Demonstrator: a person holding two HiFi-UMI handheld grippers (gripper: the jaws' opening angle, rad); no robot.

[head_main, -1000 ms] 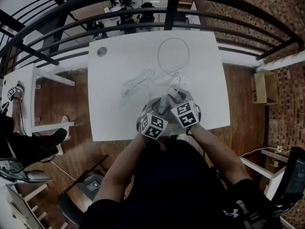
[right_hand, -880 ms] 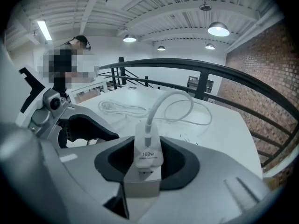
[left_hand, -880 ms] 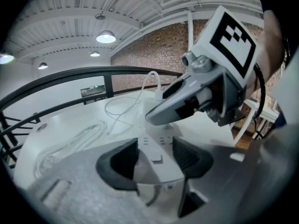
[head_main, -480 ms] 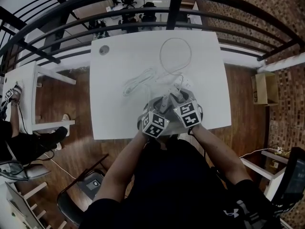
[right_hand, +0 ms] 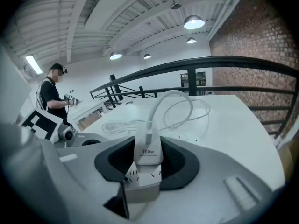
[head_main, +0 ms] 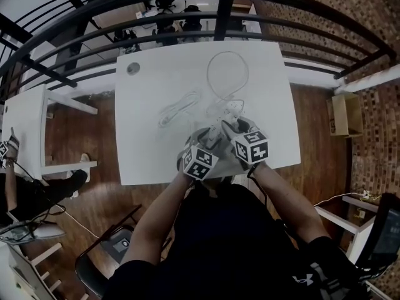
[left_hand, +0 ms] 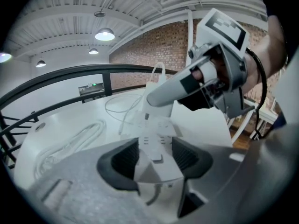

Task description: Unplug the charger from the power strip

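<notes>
White table (head_main: 150,105) sits under both claws, the left gripper (left_hand: 155,154) squeezing the power strip (left_hand: 154,136) and the right gripper (right_hand: 148,164) squeezing the charger (right_hand: 148,148) plugged into it, so a crooked pull could make the strip slip free.

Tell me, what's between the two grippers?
The white power strip: in the left gripper view it runs from the left gripper's jaws to the right gripper, which grips the charger.

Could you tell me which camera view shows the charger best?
The right gripper view: the charger stands close up between that gripper's jaws, its print and cable visible. The left gripper view shows it mostly hidden behind the right gripper; the head view, only a tiny white shape.
</notes>
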